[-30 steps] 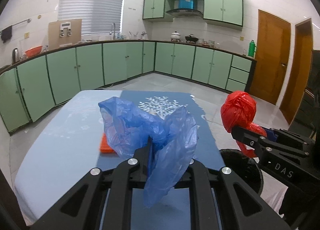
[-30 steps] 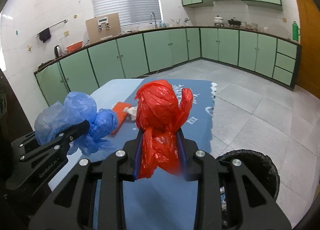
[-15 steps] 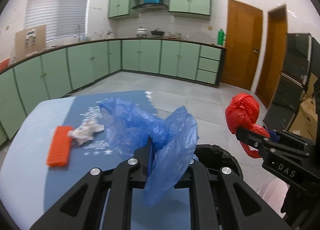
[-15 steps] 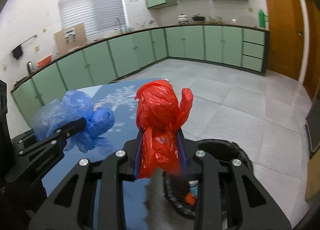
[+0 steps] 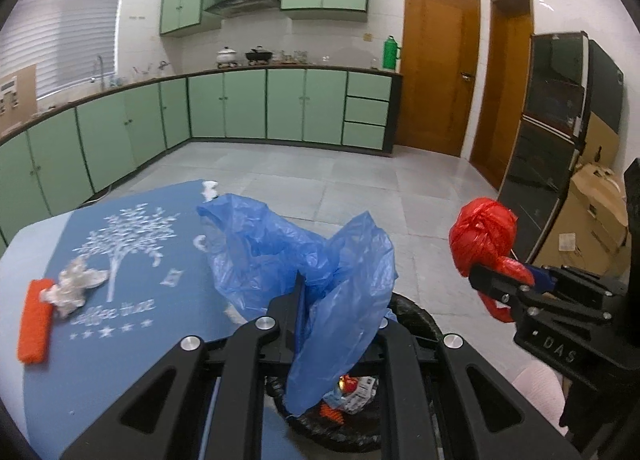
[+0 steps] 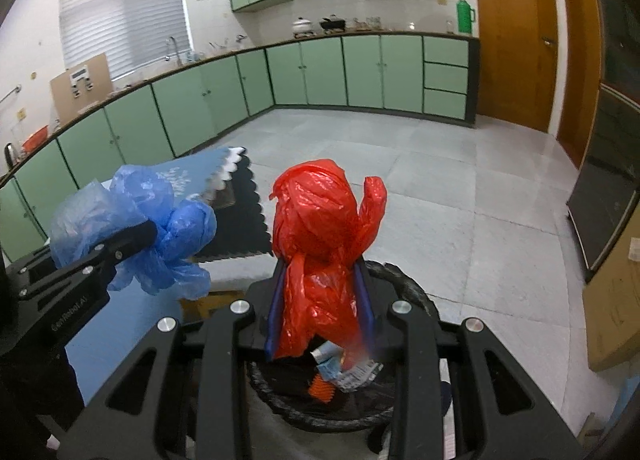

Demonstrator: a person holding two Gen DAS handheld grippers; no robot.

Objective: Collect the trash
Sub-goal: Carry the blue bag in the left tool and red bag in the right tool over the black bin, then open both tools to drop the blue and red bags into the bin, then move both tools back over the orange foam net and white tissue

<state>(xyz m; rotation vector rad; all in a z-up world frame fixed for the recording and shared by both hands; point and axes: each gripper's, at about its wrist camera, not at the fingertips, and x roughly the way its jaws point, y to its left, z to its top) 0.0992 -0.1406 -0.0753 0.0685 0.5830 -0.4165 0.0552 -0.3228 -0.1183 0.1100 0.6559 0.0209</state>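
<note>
My left gripper [image 5: 320,300] is shut on a crumpled blue plastic bag [image 5: 304,256], held above the rim of a black trash bin [image 5: 416,320]; the bag also shows in the right wrist view [image 6: 160,227]. My right gripper [image 6: 320,300] is shut on a knotted red plastic bag [image 6: 320,236], held over the same bin [image 6: 408,292], which holds several scraps [image 6: 344,372]. The red bag shows at the right of the left wrist view [image 5: 480,236].
A blue table [image 5: 120,340] at left carries an orange sponge-like piece [image 5: 34,326] and a crumpled white paper [image 5: 76,286]. Green cabinets line the far walls. Wooden doors [image 5: 440,71], a dark cabinet [image 5: 560,119] and cardboard boxes [image 5: 592,219] stand at right. The floor is tiled.
Both grippers swung right, off the table, with their bags. The trash bin has come under them and now sits directly below both bags.
</note>
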